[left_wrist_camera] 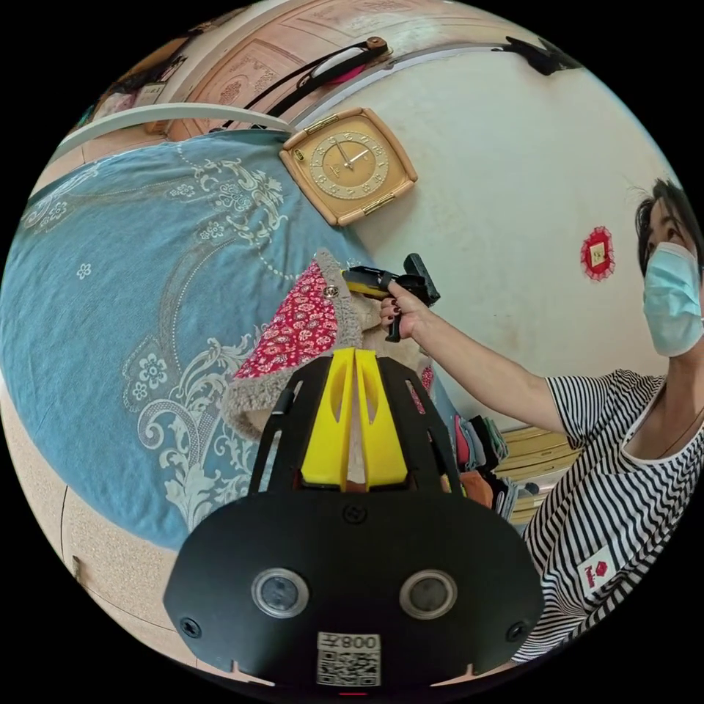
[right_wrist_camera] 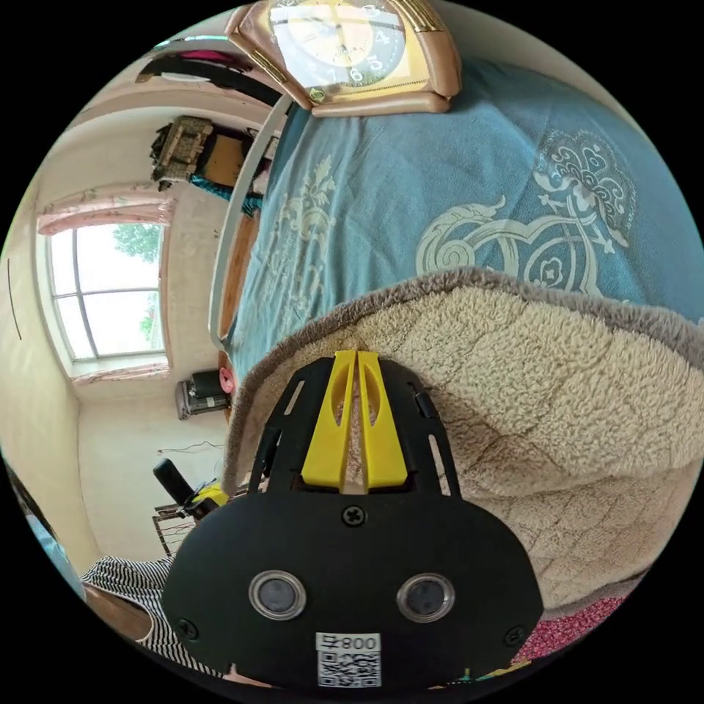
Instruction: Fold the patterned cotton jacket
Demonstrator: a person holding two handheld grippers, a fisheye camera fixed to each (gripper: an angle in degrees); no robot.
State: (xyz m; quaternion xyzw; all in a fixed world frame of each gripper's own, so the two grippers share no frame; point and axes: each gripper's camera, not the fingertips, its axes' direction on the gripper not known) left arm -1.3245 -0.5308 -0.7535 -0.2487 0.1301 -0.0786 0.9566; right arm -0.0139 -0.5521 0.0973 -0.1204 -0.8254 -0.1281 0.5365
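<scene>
Both tools clench the jacket's (left_wrist_camera: 297,334) fleece edge: left tool (left_wrist_camera: 355,359) at frame centre, right tool (left_wrist_camera: 352,281) just above it, jacket hanging leftward over the bed (left_wrist_camera: 110,308).

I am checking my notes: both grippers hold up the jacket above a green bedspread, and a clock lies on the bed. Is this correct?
Not quite: the bedspread is blue, not green, as the left gripper view shows. The rest stands: the left gripper and the right gripper hold up the jacket, and the clock lies on the bed.
</scene>
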